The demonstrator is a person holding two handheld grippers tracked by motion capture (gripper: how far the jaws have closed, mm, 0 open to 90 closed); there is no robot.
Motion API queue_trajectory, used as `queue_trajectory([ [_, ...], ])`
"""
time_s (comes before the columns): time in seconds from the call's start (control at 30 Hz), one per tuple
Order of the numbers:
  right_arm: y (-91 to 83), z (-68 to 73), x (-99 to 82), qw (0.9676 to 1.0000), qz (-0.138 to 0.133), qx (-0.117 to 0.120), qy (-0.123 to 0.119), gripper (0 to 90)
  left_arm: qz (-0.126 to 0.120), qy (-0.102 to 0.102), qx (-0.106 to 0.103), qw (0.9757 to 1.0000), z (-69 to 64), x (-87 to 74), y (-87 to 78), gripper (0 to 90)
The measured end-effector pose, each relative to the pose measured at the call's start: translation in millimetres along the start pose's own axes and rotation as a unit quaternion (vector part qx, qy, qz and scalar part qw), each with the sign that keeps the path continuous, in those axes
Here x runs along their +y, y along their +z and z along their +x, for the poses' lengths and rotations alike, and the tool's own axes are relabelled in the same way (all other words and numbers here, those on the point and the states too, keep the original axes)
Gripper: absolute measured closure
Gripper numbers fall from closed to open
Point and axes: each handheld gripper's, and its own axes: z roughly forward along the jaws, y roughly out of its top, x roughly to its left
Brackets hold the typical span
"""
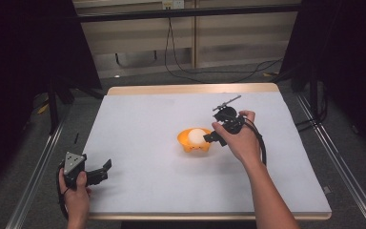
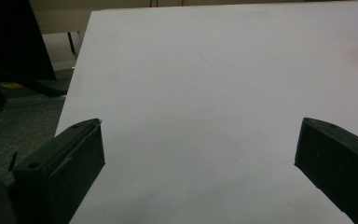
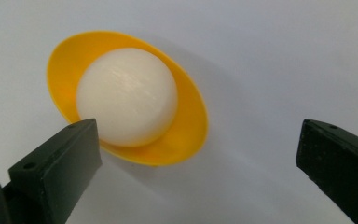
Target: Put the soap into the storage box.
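In the high view, the right gripper is held just beside an orange bowl that stands near the middle of the white surface, and a white ball lies inside the bowl. The left gripper rests low at the near left corner of the surface, well apart from the bowl. In the left gripper view, its two black fingers are spread wide over the bare surface and hold nothing. In the right gripper view, the fingers are also spread wide and empty; the bowl with the ball sits in front of the left finger, not centred between the two. I judge that the step in hand is the approach to the bowl or the ball. The next move probably calls for shifting the right gripper so the target comes between the fingers, then lowering and closing gently, because the ball is round and may roll. No brand, label or writing can be read.
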Motion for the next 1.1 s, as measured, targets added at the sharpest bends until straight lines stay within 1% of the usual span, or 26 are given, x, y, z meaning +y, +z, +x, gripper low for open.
queue_trajectory([
  [0.07,-1.2,-1.7,-2.8,1.0,-0.004,-0.004,0.003,0.0,0.0,0.0,0.0,1.0,-0.1,0.0,0.0,1.2],
  [0.13,-4.5,-8.1,-11.4,0.9999,-0.01,-0.004,0.007,0.0,0.0,0.001,0.001,1.0,-0.2,0.0,0.0,1.2],
  [0.17,-4.5,-8.1,-11.4,0.9999,-0.01,-0.004,0.007,0.0,0.0,0.001,0.001,1.0,-0.2,0.0,0.0,1.2],
  [0.33,-9.0,-18.7,-26.1,0.9997,-0.015,-0.009,0.019,0.0,0.0,0.001,0.001,1.0,-0.3,0.0,-0.1,1.2],
  [0.4,-12.0,-25.2,-34.7,0.9994,-0.023,-0.01,0.025,0.0,0.0,0.001,0.001,1.0,-0.5,0.0,0.0,1.2],
  [0.43,-12.0,-25.2,-34.7,0.9994,-0.023,-0.01,0.025,0.0,0.0,0.001,0.001,1.0,-0.5,0.0,0.0,1.2],
  [0.47,-14.1,-28.6,-40.1,0.999,-0.028,-0.013,0.031,0.0,-0.001,0.001,0.001,1.0,-0.5,-0.1,0.0,1.2],
  [0.53,-14.9,-30.7,-42.7,0.9989,-0.031,-0.014,0.032,0.0,-0.001,0.001,0.001,1.0,-0.7,-0.1,0.0,1.2],
  [0.57,-17.1,-34.0,-47.9,0.9986,-0.036,-0.017,0.036,0.0,0.0,0.004,0.002,1.0,-0.5,-0.1,-0.2,1.2],
  [0.63,-19.1,-36.9,-53.3,0.9982,-0.039,-0.021,0.041,0.0,0.0,0.004,0.001,1.0,-0.4,-0.1,-0.2,1.3],
  [0.7,-20.0,-38.7,-56.2,0.9981,-0.042,-0.021,0.041,0.0,0.0,0.003,0.001,1.0,-0.6,-0.1,-0.1,1.3],
  [0.77,-22.4,-43.8,-64.9,0.9974,-0.05,-0.027,0.045,0.0,-0.001,0.002,0.0,1.0,-0.8,-0.1,0.1,1.2],
  [0.83,-22.9,-45.2,-67.9,0.9971,-0.053,-0.028,0.048,0.0,0.0,0.003,0.0,1.0,-0.8,-0.1,0.2,1.3],
  [0.87,-23.8,-46.8,-71.0,0.9968,-0.053,-0.032,0.051,0.0,0.001,0.005,0.001,1.0,-0.6,0.0,0.2,1.3],
  [1.1,-28.2,-56.0,-91.2,0.9948,-0.069,-0.036,0.066,0.0,0.002,0.006,0.003,1.0,-1.4,0.1,0.3,1.3],
])
